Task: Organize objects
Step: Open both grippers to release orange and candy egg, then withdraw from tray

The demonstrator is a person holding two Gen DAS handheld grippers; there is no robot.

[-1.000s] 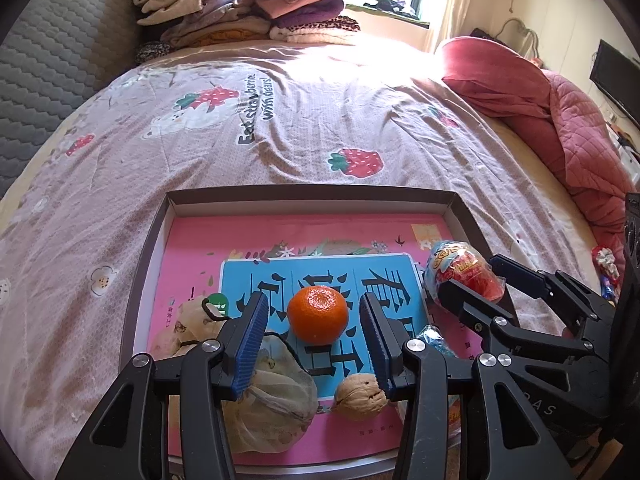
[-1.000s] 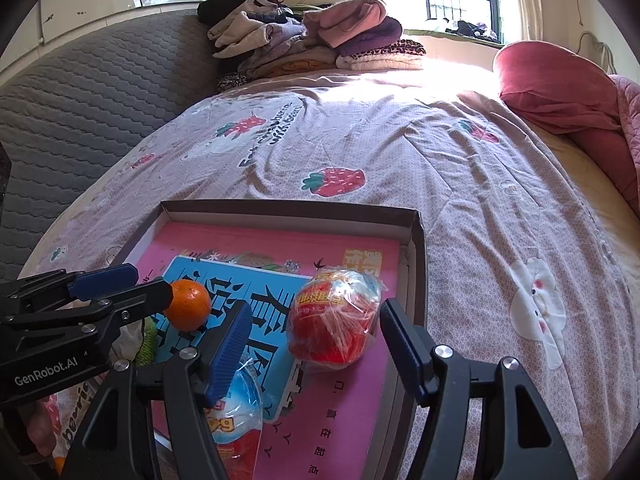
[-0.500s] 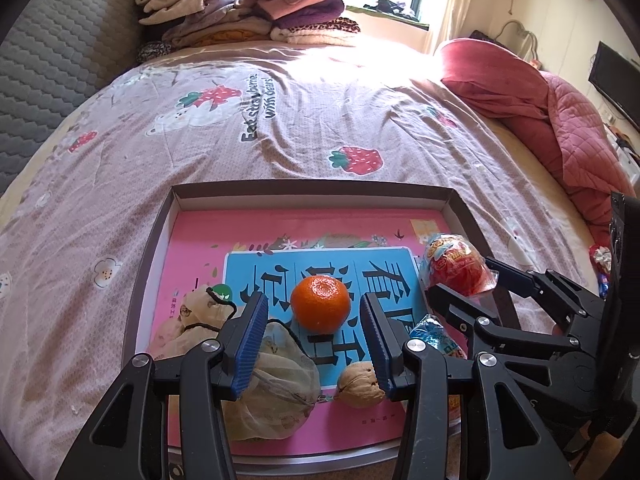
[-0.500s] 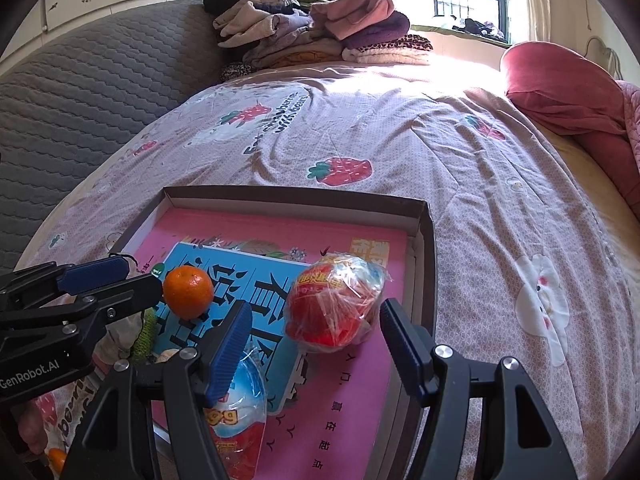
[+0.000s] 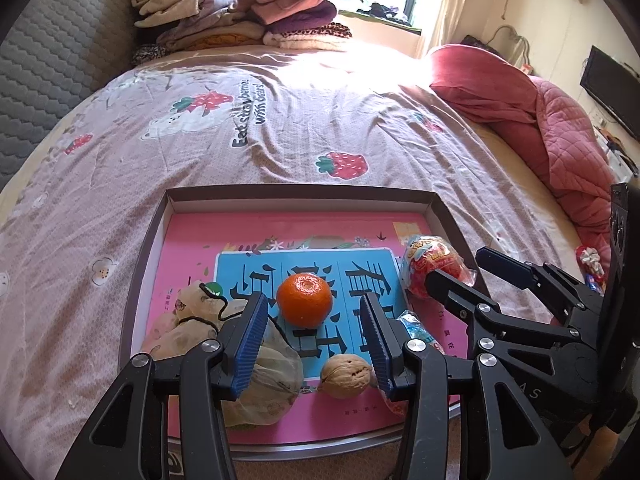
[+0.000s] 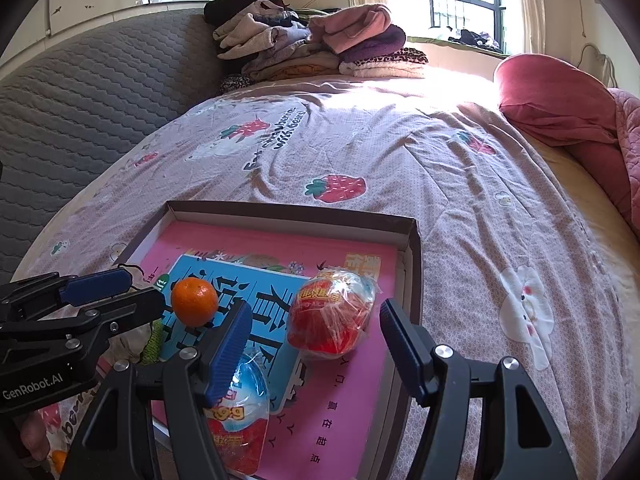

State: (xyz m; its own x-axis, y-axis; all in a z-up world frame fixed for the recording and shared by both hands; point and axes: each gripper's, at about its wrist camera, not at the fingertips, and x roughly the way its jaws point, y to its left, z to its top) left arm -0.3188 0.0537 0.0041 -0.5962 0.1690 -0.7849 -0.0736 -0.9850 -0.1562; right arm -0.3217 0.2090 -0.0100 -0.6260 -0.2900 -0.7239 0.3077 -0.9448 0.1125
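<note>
A shallow cardboard box (image 5: 149, 240) is lying on the bed (image 5: 320, 128), whose pink cover is showing strawberries and the words "Eat strawberries with bears!". The floor of the box is carrying a pink sheet with a blue panel of large Chinese characters. Inside the box, a tangerine (image 5: 305, 300) is sitting on the blue panel, a walnut (image 5: 346, 376) is lying nearer the front edge, and a mesh bag (image 5: 264, 380) tied with dark cord is resting at the left. At the right, a red snack in clear wrap (image 6: 330, 318) printed with yellow Chinese characters is lying near the box wall, and a blue-and-red egg-shaped packet (image 6: 240, 412) marked "9.9" is lying in front of it. The left hand-held gripper (image 5: 314, 332) is hovering released, its blue pads flanking the tangerine without touching it. The right hand-held gripper (image 6: 316, 348) is also spread wide, framing the red snack with gaps on both sides. The left gripper's body is reading "GenRobot.AI" in the right wrist view. Folded clothes (image 6: 312, 52) are piled at the far end of the bed.
</note>
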